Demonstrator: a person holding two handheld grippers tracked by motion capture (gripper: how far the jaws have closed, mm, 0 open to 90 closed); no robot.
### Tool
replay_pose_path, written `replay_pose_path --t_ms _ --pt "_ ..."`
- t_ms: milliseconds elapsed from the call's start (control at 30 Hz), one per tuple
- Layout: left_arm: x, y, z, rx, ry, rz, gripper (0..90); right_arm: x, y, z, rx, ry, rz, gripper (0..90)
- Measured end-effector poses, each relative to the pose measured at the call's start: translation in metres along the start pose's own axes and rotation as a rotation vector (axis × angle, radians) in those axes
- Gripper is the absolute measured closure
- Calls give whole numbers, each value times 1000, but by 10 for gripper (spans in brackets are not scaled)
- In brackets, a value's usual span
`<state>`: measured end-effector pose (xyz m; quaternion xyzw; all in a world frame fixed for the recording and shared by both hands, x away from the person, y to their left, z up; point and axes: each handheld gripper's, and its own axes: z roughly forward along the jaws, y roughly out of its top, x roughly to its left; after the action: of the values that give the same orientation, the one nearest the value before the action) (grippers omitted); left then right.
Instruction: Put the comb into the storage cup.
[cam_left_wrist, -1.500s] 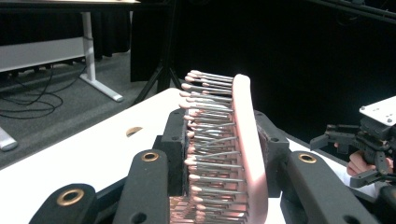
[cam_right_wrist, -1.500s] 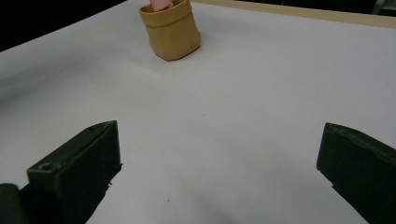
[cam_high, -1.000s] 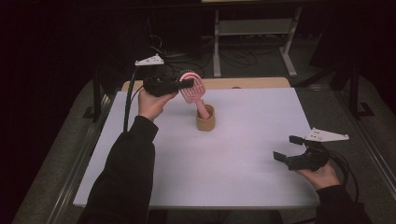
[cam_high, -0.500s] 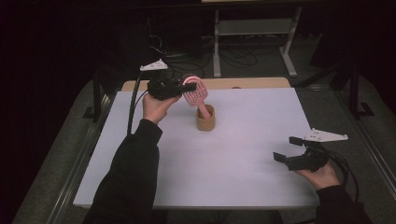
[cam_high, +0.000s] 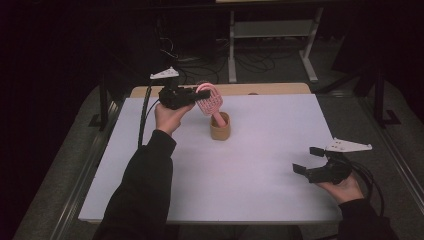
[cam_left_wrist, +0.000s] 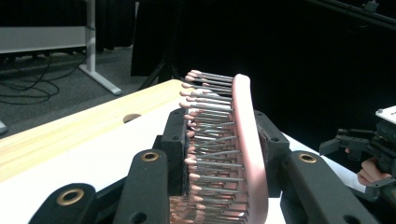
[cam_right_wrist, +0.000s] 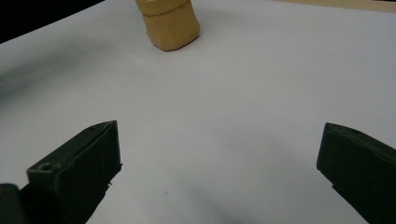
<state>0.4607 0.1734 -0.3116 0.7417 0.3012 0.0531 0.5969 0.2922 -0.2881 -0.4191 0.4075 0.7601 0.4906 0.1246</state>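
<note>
No readable brand, label or writing on any item here. The left gripper (cam_high: 197, 96) is clenched on the head of a pink plastic hairbrush w/ metal, pink-tipped bristles (cam_high: 209, 100); in the left gripper view one black jaw presses the bristle side, the other the smooth pink back of the hairbrush (cam_left_wrist: 247, 144), so the head sits edge-on between them. From the gripper the brush slants down and away, its handle end dipping into a small tan cylindrical cup (cam_high: 220, 127) that stands upright on the white table top (cam_high: 250, 170) just below and beside the jaws. The person's left hand (cam_high: 169, 116) holds the gripper raised above the table, its grey three-cornered plate on top and a black cable hanging from it. The right gripper (cam_high: 306, 160) is released, jaws standing wide apart w/ nothing between them; in the right gripper view bare white table shows between the two black jaws, and the tan cup (cam_right_wrist: 169, 21) sits well ahead of them, apart. The right hand (cam_high: 340, 185) rests low at the table's near right edge, well apart from the brush and cup. A bare wooden strip (cam_high: 270, 89) runs along the table's far edge, beyond the left gripper.
</note>
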Motion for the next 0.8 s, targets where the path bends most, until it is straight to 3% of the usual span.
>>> replay_pose_path --t_ms 167,467,600,800 --pt "3 -6 2 13 18 -5 633 0 0 0 2 0 -3 0" --pt "10 -11 -4 -20 28 -41 629 0 -1 1 7 -2 -3 0" --pt "10 -14 -7 -42 67 -30 612 -1 -2 1 7 -11 -9 0" --pt "11 -17 -12 -50 73 -36 605 -4 -4 0 6 -26 -1 0"
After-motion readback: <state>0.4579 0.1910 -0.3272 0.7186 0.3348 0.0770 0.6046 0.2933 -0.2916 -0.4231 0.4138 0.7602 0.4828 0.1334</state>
